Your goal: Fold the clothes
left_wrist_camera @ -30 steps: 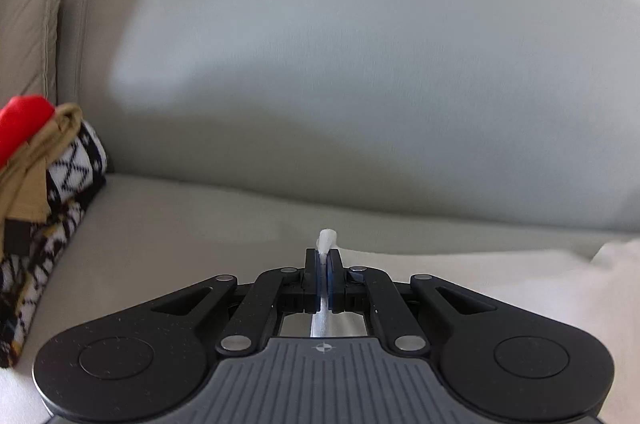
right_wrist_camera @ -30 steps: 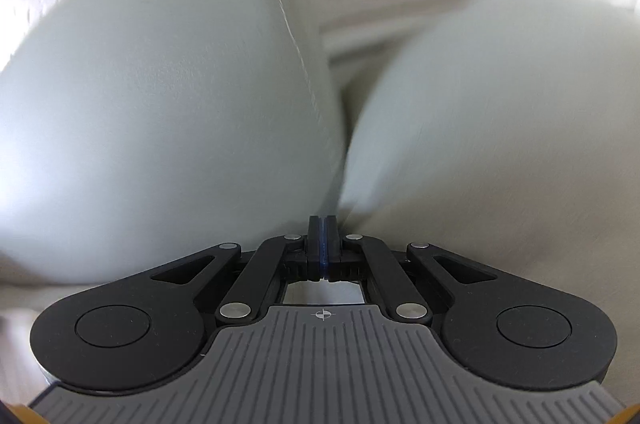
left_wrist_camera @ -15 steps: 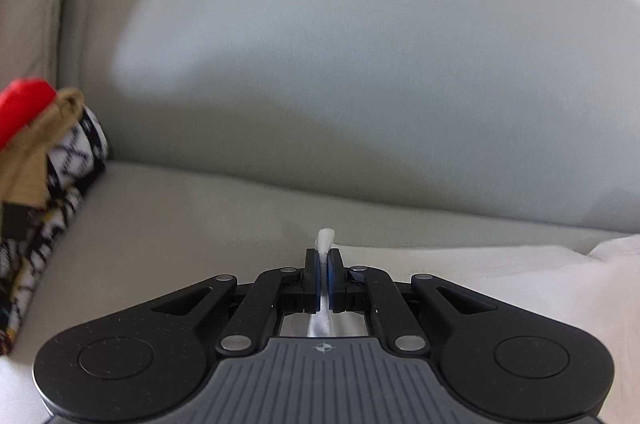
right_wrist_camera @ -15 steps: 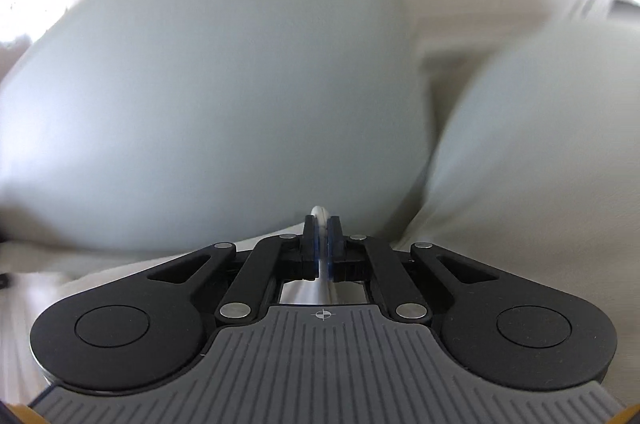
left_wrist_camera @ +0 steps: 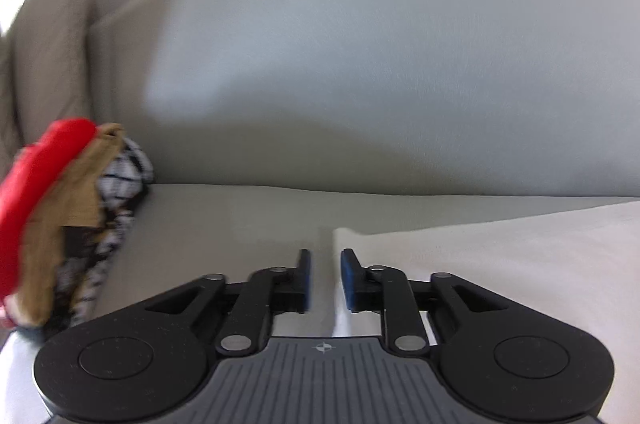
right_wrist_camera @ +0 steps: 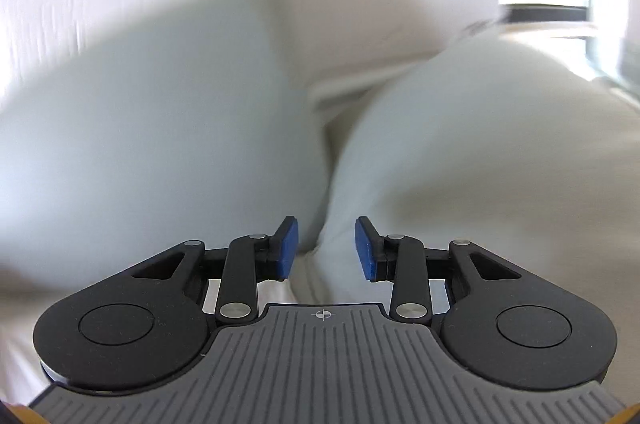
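Observation:
A white garment [left_wrist_camera: 500,256] lies flat on the sofa seat, spreading to the right in the left wrist view. Its near left corner rests just ahead of my left gripper [left_wrist_camera: 325,258], which stands open with a strip of the cloth's edge showing under the gap. In the right wrist view my right gripper [right_wrist_camera: 326,232] is open too, its blue pads [right_wrist_camera: 289,240] apart, with pale cloth [right_wrist_camera: 304,284] beneath it and nothing between the fingers. That view is blurred.
A pile of clothes [left_wrist_camera: 60,220], red, tan and black-and-white patterned, sits at the left end of the seat. Pale grey back cushions [left_wrist_camera: 380,72] rise behind. A beige cushion [left_wrist_camera: 48,44] stands at far left. Two cushions [right_wrist_camera: 140,144] meet ahead of the right gripper.
Both grippers were shut on the white cloth's edge and have opened, letting it go. The cloth now lies on the seat. The right view has swung sideways.

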